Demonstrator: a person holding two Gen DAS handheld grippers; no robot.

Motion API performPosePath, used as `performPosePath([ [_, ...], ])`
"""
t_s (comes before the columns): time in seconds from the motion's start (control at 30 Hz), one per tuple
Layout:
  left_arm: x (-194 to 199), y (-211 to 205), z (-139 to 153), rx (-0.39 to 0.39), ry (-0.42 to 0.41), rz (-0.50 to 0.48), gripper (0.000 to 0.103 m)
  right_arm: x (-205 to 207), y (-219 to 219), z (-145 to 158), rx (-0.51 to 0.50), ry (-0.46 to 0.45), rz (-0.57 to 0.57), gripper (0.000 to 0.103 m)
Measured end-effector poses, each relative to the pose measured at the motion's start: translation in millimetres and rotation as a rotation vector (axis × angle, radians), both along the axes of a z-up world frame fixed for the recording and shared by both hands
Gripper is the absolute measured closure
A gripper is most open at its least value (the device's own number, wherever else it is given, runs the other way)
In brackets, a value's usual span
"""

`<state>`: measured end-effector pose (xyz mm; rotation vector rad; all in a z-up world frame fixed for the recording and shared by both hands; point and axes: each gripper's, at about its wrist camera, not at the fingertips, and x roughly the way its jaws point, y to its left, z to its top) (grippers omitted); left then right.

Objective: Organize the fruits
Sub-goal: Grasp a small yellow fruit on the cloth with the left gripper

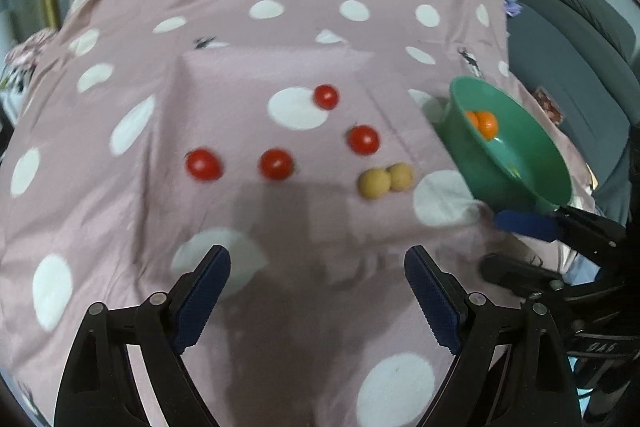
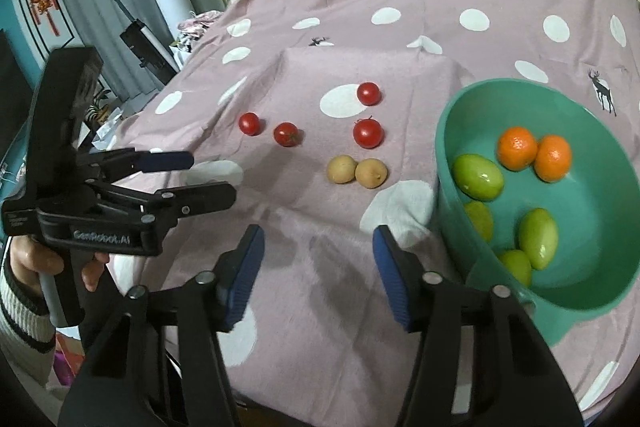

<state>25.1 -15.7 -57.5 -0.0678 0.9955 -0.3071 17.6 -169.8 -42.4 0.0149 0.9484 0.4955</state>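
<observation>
Six fruits left on cloth [image 2: 400, 27]; both your grippers [image 2: 316, 267] [image 1: 316, 291] wide open, empty. Next: grab nearest tan fruit [image 2: 371, 174], drop in bowl [image 2: 452, 187].

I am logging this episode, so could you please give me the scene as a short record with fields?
surface: pink polka-dot cloth
container: green bowl, at the right
in bowl: two oranges, four green fruits
on cloth: four red tomatoes, two tan fruits touching each other
left gripper: open, holding nothing
right gripper: open, holding nothing
</observation>
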Motion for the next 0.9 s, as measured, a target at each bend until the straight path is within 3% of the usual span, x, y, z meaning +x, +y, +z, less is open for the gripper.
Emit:
performPosePath([
  [0.13,20,-16,-4,0.013,0.003,-0.06,0.015,7,4,-5,-0.026,-0.006,-0.01,0.052],
  [0.4,53,-44,-25,0.037,0.059,-0.149,0.033,8,-4,-5,-0.05,-0.023,-0.023,0.054],
  [0.9,81,-56,-45,0.047,0.115,-0.201,0.049,16,-7,-4,-0.101,-0.054,-0.02,0.055],
])
